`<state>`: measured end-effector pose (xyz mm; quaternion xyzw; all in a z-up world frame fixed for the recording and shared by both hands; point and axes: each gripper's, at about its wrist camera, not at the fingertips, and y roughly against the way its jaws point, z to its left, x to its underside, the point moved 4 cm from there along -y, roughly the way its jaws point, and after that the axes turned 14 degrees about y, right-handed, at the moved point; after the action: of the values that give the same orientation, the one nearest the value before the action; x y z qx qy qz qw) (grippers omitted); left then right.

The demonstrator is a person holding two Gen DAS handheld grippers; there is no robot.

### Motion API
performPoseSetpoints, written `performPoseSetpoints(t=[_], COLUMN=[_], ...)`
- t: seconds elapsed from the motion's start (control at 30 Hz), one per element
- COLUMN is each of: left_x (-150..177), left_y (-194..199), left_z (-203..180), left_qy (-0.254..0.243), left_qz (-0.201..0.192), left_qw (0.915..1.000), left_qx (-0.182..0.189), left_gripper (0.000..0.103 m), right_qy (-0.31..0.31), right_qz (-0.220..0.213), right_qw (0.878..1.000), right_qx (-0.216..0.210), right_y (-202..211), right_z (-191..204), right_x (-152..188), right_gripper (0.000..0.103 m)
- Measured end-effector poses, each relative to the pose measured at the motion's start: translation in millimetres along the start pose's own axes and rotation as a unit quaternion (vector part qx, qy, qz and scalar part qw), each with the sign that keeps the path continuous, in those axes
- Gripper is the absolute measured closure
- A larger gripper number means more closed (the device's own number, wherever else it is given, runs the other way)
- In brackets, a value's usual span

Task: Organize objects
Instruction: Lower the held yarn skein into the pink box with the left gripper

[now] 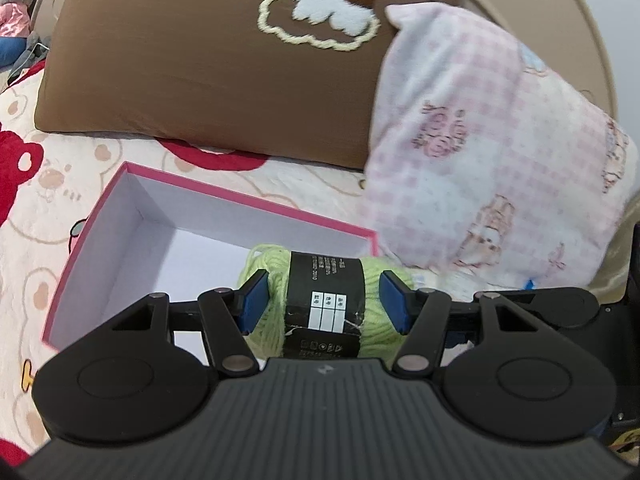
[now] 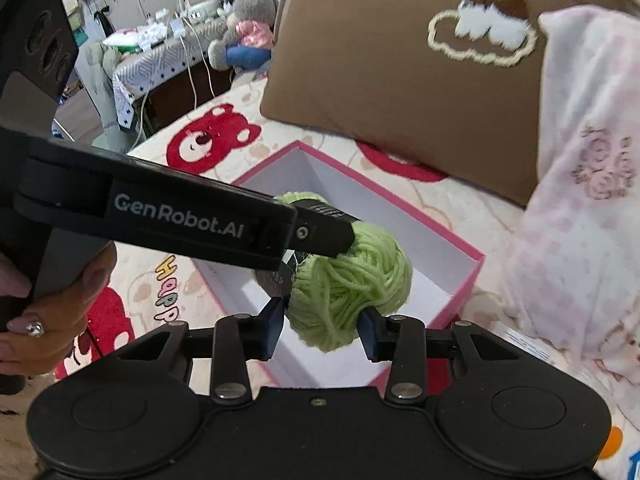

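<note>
A light-green yarn skein (image 1: 326,300) with a black paper band hangs over the open pink box (image 1: 256,205), which has a bare white inside. My left gripper (image 1: 325,303) is shut on the skein, its blue pads pressing into both ends. In the right wrist view the same skein (image 2: 352,284) hangs over the box (image 2: 400,200), with one left finger (image 2: 320,236) lying across its top. My right gripper (image 2: 322,326) holds the skein's near end, and both blue pads touch the yarn.
The box lies on a bed sheet (image 1: 60,184) printed with bears. Behind it lean a brown pillow (image 1: 200,80) and a pink checked pillow (image 1: 500,140). A hand (image 2: 60,320) grips the left tool. A plush toy (image 2: 248,28) and a cluttered side table (image 2: 160,60) are far left.
</note>
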<state>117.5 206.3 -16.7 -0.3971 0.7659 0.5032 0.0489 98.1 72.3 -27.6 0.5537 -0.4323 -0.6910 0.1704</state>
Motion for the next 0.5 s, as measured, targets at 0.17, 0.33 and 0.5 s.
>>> performPoseSetpoints(t=[0.17,0.33,0.5], left_x=[-17.5,-22.2,-21.2], left_y=[-36.3,-57.7,-75.1], left_z=[23.1,42.8,60.1], left_qy=[0.024,0.044,0.047], left_qz=[0.014,0.022,0.025], left_qw=[0.9996,0.9986,0.9984], left_qx=[0.001,0.017,0.02], left_gripper=[0.045,0.046,0.047], right_qy=[0.003,0.011,0.05], right_qz=[0.056,0.096,0.101], right_qw=[0.998,0.995,0.994], right_qx=[-0.005,-0.003,0.013], right_y=[-37.9,-61.5,-80.0], right_z=[-12.9,-18.5,-14.7], right_x=[-17.1,-22.3,-19.8], right_gripper=[0.061,0.064,0.07])
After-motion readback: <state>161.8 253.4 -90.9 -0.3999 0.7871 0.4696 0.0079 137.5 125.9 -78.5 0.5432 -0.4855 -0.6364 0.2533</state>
